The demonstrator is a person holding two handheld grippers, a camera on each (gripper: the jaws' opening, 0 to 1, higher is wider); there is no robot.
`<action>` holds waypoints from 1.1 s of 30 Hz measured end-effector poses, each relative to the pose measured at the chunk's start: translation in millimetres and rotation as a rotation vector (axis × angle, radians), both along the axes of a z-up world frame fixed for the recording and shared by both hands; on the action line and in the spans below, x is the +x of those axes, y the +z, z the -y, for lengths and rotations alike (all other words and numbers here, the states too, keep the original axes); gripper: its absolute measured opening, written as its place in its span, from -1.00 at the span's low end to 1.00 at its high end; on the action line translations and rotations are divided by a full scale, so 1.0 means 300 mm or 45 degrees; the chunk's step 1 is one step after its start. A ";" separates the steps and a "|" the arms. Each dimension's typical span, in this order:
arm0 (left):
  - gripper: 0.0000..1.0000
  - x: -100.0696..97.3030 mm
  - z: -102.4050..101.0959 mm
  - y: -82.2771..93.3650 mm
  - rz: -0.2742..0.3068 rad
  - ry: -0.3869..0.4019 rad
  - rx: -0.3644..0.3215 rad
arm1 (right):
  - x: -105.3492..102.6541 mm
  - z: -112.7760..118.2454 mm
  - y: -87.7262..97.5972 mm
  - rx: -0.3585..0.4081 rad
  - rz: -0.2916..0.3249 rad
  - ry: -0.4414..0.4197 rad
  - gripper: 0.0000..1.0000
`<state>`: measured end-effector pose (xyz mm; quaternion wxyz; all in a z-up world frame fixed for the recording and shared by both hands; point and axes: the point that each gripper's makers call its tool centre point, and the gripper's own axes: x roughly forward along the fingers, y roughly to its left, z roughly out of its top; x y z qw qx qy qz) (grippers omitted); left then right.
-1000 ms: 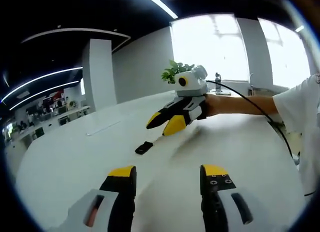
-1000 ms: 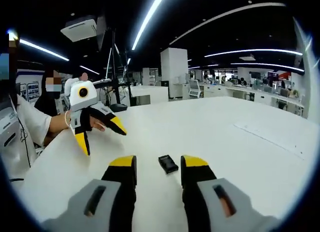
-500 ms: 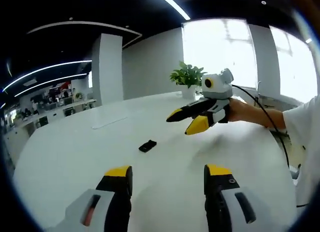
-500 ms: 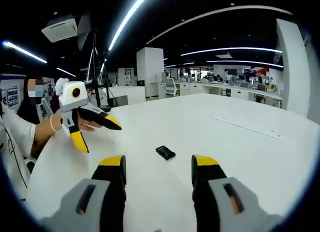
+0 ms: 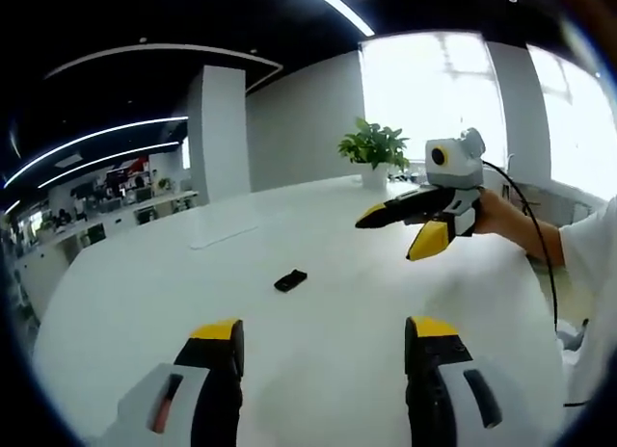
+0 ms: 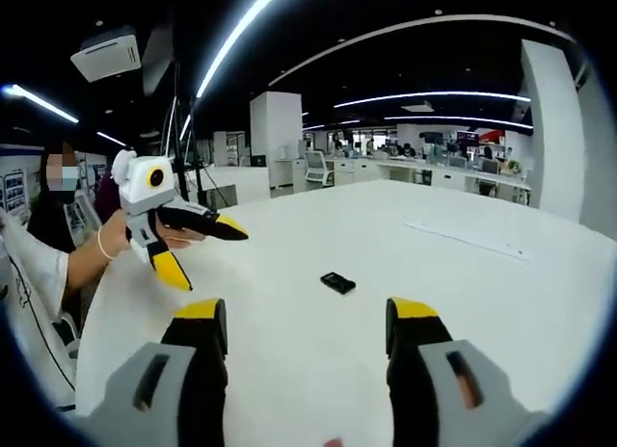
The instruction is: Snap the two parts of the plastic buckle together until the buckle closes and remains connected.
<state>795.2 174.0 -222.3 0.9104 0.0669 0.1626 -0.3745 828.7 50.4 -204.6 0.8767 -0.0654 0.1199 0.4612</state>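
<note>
A small black plastic buckle (image 5: 290, 280) lies flat on the white table (image 5: 145, 302), out past my jaws; in the right gripper view the buckle (image 6: 337, 282) also rests alone on the tabletop. My left gripper (image 5: 326, 343) hangs open above the table, well short of the buckle, nothing between its yellow-tipped jaws. My right gripper (image 6: 306, 324) is open too and empty. The right gripper (image 5: 416, 223) appears raised in the left gripper view, jaws apart. The left gripper (image 6: 198, 243) is likewise held up by a hand in the right gripper view.
A potted plant (image 5: 374, 150) stands at the table's far edge by the bright windows. A pale strip (image 5: 220, 241) lies on the table beyond the buckle. A person's arm and a black cable (image 5: 536, 249) reach in from the right. Office desks sit far behind.
Both grippers have drawn back and up from the buckle, which now looks smaller and farther. Both grippers' jaws have spread a little wider. The buckle stays where it lay.
</note>
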 end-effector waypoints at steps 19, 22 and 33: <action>0.47 -0.066 -0.050 0.053 0.037 0.162 -0.077 | -0.096 0.068 -0.058 -0.124 -0.007 -0.201 0.74; 0.48 -0.077 -0.064 0.047 0.019 0.186 -0.089 | -0.111 0.070 -0.061 -0.105 -0.019 -0.207 0.74; 0.59 -0.164 -0.121 0.121 0.058 0.294 -0.176 | -0.189 0.102 -0.017 -0.097 0.035 -0.268 0.90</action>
